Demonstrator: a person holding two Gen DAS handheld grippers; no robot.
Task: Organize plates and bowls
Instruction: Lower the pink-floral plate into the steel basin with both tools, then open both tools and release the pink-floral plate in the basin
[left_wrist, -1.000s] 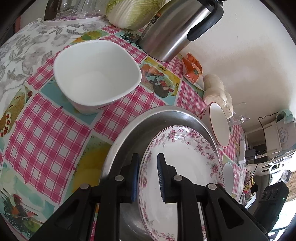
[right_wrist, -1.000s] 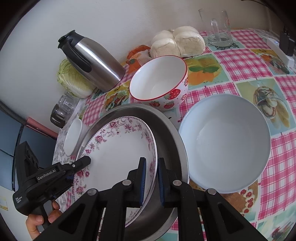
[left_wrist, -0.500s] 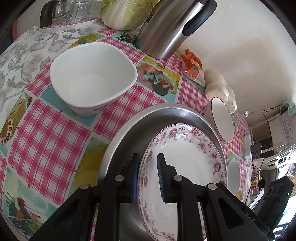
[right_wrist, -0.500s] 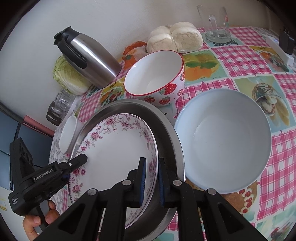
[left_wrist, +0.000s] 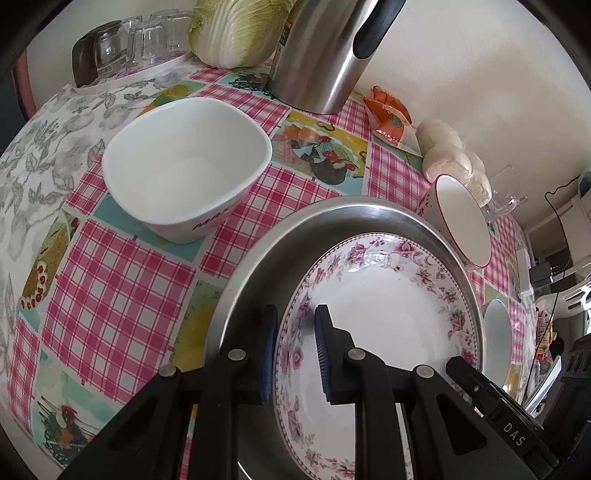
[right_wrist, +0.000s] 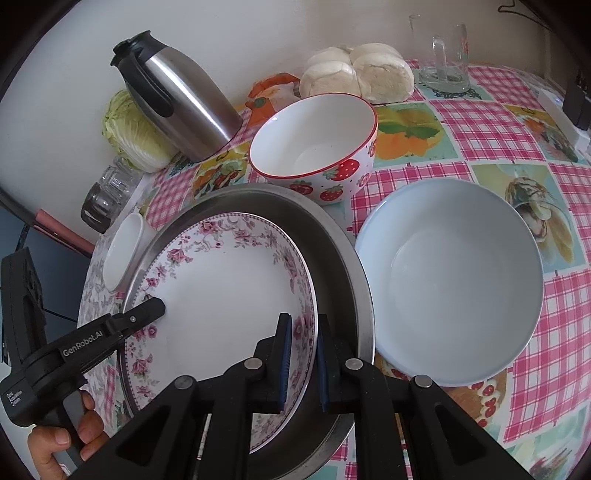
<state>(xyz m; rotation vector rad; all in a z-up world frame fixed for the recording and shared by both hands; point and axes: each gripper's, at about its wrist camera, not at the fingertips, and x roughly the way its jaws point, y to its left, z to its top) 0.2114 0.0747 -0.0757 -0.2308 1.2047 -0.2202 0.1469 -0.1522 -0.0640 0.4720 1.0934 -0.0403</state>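
Note:
A white plate with a pink flower rim (left_wrist: 391, 325) (right_wrist: 225, 295) sits inside a wide steel basin (left_wrist: 258, 273) (right_wrist: 332, 251). My left gripper (left_wrist: 295, 347) is shut on the plate's left rim; it also shows in the right wrist view (right_wrist: 147, 312). My right gripper (right_wrist: 303, 360) is shut on the plate's right rim. A white square bowl (left_wrist: 188, 166) stands left of the basin. A strawberry bowl (right_wrist: 317, 147) (left_wrist: 461, 218) stands behind it. A pale blue bowl (right_wrist: 450, 277) stands to its right.
A steel thermos jug (right_wrist: 177, 99) (left_wrist: 325, 48), a cabbage (left_wrist: 236, 29), upturned glasses on a tray (left_wrist: 129, 48), an orange packet (left_wrist: 388, 114), white buns (right_wrist: 358, 74) and a glass mug (right_wrist: 447, 55) line the wall side of the checked tablecloth.
Both grippers and the plate have sunk slightly toward the basin; the view has shifted a little. Both grips stay the same.

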